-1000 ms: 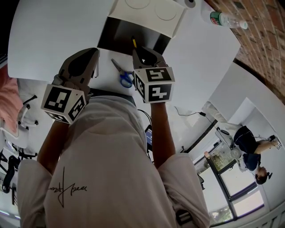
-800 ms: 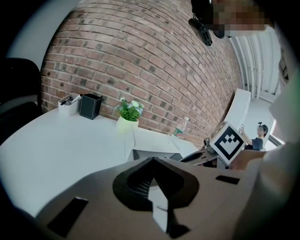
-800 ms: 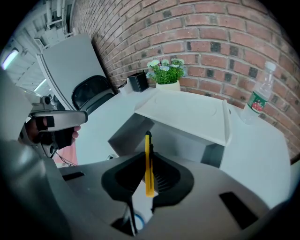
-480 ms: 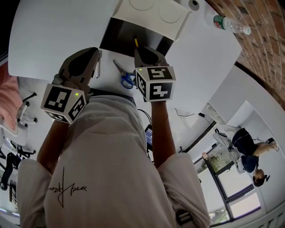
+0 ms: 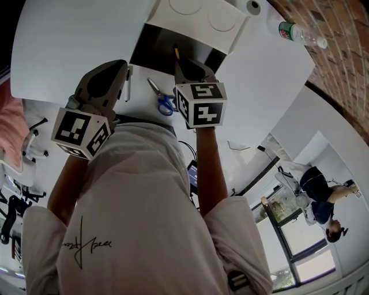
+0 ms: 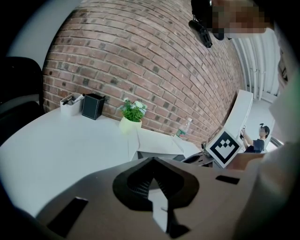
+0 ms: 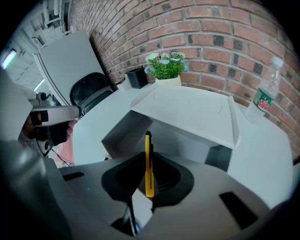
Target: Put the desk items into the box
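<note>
Nothing has moved: my right tool [image 7: 150, 168] stays clamped on the yellow cutter [image 7: 148, 145], the box [image 7: 123, 131] just ahead, my left tool [image 6: 152, 165] closed and empty, so the release is still due.

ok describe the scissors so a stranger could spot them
On the white desk, find the open box with its white lid up. Just in front of it lie the scissors: the only blue-handled thing, unlike the yellow utility knife nearby.
</note>
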Demonstrator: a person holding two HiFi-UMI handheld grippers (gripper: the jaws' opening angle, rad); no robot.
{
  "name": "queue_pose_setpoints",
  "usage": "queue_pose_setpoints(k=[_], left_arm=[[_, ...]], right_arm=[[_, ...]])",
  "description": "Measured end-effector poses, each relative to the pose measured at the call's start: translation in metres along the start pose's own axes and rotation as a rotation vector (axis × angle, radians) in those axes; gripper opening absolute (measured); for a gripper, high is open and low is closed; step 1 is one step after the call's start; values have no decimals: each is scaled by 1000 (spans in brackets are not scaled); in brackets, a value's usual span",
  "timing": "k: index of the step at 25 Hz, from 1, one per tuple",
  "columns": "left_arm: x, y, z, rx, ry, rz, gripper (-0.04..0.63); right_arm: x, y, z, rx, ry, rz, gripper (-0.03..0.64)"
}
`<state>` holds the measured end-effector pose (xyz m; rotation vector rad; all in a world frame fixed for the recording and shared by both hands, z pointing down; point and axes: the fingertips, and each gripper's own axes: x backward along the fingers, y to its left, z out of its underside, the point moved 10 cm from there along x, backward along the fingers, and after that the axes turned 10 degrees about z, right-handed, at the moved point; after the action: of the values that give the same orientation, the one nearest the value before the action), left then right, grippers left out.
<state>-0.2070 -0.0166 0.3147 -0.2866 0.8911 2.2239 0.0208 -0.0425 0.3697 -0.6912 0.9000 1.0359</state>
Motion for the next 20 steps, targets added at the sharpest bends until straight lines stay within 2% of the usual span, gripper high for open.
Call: queue_pose_setpoints(k=[20], left_arm=[[-2, 2, 0, 10, 11, -8, 5]], right_arm=[[-20, -5, 2, -4, 29, 9, 63]])
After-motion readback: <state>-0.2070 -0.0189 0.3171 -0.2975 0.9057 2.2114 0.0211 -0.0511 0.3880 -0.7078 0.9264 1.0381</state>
